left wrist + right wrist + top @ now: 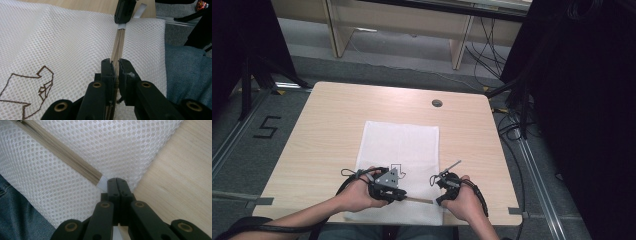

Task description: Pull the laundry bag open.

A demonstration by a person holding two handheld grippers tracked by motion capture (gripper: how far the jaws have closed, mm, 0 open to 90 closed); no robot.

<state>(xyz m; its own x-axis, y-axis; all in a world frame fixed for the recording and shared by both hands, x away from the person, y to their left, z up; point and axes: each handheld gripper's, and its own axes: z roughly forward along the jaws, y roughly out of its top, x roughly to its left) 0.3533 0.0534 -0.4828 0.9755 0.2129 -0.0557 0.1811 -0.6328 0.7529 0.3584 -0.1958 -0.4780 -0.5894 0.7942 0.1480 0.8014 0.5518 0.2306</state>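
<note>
On the near half of the bench (322,125) lies a white mesh laundry bag (399,145), flat, with a beige zipper (119,45) along its near edge and a brown outline figure (37,87) printed on it. It looks light, limp and prone to bunching. Left tongs (114,67) pinch the zipper line; right tongs (119,185) are clamped tight at the zipper's white end tab (102,183), probably the firmest hold.
</note>
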